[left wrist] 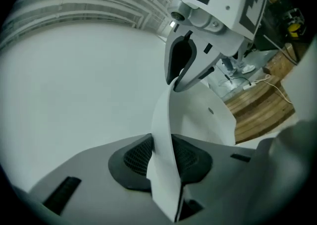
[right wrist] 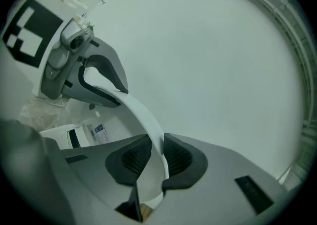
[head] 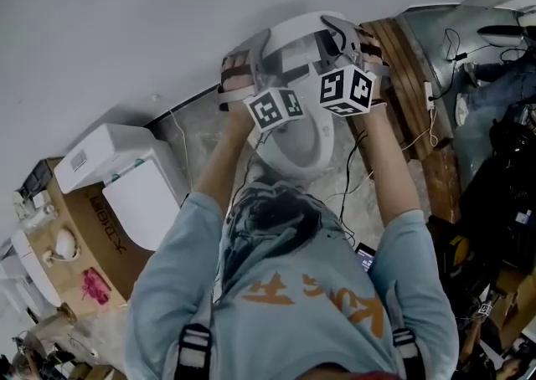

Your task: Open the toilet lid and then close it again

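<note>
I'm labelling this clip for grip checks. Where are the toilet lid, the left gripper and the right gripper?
toilet lid [left wrist: 193,120]: left gripper view, its broad white face.
left gripper [left wrist: 163,157]: left gripper view, midway between its pads, on the lid's edge.
right gripper [right wrist: 157,157]: right gripper view, midway between its pads, on the lid's edge.

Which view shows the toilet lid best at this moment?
The head view: it shows the toilet lid raised over the bowl, with the left claw and the right claw on its rim. Each gripper view shows only a strip of the lid's edge clamped in that claw.
</note>
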`<state>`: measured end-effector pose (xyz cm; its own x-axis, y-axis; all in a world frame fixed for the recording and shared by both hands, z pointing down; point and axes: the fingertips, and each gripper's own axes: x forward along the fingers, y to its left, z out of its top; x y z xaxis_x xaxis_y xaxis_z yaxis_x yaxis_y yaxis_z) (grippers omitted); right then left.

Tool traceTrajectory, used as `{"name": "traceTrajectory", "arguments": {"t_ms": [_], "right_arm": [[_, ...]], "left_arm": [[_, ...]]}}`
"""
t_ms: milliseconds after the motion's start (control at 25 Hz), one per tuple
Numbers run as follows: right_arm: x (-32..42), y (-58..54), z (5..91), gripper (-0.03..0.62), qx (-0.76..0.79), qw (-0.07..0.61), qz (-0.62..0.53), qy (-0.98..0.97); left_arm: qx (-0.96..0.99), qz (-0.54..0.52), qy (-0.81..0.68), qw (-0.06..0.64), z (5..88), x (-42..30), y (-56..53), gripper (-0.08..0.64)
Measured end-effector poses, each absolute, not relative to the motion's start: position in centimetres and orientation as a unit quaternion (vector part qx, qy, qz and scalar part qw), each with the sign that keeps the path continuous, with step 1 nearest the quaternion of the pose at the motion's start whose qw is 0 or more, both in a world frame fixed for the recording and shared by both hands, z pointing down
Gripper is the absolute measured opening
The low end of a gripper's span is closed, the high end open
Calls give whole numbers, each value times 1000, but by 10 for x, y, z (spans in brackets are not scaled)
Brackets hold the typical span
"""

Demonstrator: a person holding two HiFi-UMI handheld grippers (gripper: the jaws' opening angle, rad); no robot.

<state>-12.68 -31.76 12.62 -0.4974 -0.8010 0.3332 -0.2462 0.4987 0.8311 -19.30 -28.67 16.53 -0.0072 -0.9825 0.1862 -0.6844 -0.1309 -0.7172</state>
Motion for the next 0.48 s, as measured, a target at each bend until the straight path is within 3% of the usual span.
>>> {"name": "traceTrajectory", "arguments": {"t_ms": [120, 480], "right_arm": [[-143, -345, 121, 78, 330, 369, -353, -794], [-194, -420, 123, 67, 304, 398, -328, -801]], "left_arm": [[-660, -311, 646, 225, 161, -211, -312, 87], [-660, -309, 656, 195, 167, -257, -382, 87]]}}
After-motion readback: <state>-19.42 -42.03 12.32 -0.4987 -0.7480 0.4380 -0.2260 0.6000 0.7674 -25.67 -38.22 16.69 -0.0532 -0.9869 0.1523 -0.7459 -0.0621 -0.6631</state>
